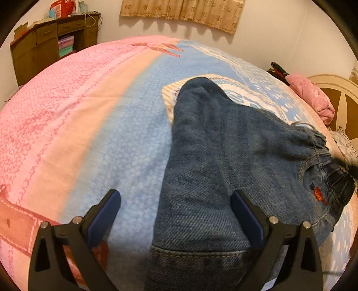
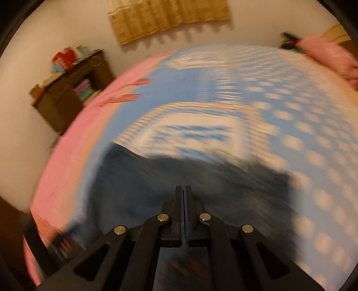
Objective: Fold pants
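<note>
Blue denim pants [image 1: 223, 161] lie on the bed's pink and blue sheet [image 1: 89, 125]. Their elastic waistband with a red label [image 1: 318, 193] is at the right, and a stitched hem [image 1: 197, 253] lies close to the camera. My left gripper [image 1: 174, 199] is open just above the cloth; its right finger [image 1: 241, 208] is over the denim and its left finger [image 1: 107, 208] over the sheet. In the blurred right wrist view, my right gripper [image 2: 183, 189] is shut above the pants [image 2: 201, 179], with no cloth seen between its pads. A dark blur crosses the waistband at the left wrist view's right edge.
A brown wooden cabinet [image 1: 44, 44] stands against the wall beyond the bed's far left corner. A pink quilt [image 1: 313, 98] and a dark cloth lie by the headboard [image 1: 342, 105] at the right. A beige curtain [image 1: 183, 11] hangs on the far wall.
</note>
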The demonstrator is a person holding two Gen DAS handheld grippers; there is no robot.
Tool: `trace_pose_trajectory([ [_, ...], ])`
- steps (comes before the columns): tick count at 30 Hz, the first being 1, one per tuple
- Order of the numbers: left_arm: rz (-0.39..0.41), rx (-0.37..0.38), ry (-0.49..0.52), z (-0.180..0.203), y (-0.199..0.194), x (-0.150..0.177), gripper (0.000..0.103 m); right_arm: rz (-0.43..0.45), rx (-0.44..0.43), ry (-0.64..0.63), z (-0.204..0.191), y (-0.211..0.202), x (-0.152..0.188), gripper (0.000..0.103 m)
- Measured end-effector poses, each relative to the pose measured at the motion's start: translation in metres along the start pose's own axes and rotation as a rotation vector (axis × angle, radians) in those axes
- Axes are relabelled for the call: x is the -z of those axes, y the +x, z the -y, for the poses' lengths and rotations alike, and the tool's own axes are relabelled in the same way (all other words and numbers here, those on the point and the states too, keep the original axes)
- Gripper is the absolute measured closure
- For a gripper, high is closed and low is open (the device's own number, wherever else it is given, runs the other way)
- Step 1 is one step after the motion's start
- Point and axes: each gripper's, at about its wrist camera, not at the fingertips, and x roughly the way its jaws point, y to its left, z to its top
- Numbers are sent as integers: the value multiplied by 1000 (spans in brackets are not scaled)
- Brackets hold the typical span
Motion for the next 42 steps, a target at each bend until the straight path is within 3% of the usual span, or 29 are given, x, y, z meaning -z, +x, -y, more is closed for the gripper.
trace_pose_trajectory([
  [1, -5, 4, 5, 0, -2, -1, 2, 11, 0, 39, 16, -11, 17, 102],
  [4, -28, 15, 33, 0, -6, -3, 2, 93, -143, 212, 61, -29, 63, 102],
  [6, -43, 17, 38, -2, -11, -3, 2, 100, -233, 325, 73, -21, 81, 102],
  [8, -51, 18, 3, -8, -23, -3, 2, 108, -377, 527, 91, -1, 94, 102],
  [9, -48, 21, -15, -11, -28, -3, 2, 109, -498, 664, 103, 10, 104, 103],
  [11, -40, 26, -45, -19, -39, 0, 2, 100, -599, 777, 112, 27, 113, 103],
  [16, -71, 52, -137, -43, -58, 12, 2, 11, -503, 634, 100, 11, 93, 103],
  [19, -72, -12, -119, -46, -76, 25, 2, 23, -390, 542, 82, -28, 92, 100],
  [24, 10, -102, -31, -38, -129, 48, 2, 41, -230, 324, 27, -94, 128, 99],
  [32, 152, -192, 114, -7, -229, 75, 2, 76, -168, 243, -30, -170, 182, 97],
  [33, 166, -194, 114, -5, -242, 78, 2, 69, -160, 237, -36, -179, 183, 92],
  [35, 195, -180, 115, 0, -266, 83, 2, 58, -116, 231, -46, -194, 184, 67],
  [36, 207, -180, 117, 3, -276, 86, 2, 70, -97, 224, -49, -205, 184, 41],
  [37, 221, -185, 121, 6, -287, 88, 2, 101, -92, 218, -54, -217, 187, 27],
  [39, 239, -189, 128, 12, -304, 94, 2, 175, -81, 175, -64, -243, 189, 26],
  [42, 239, -181, 131, 18, -319, 99, 1, 212, -69, 124, -77, -270, 190, 26],
])
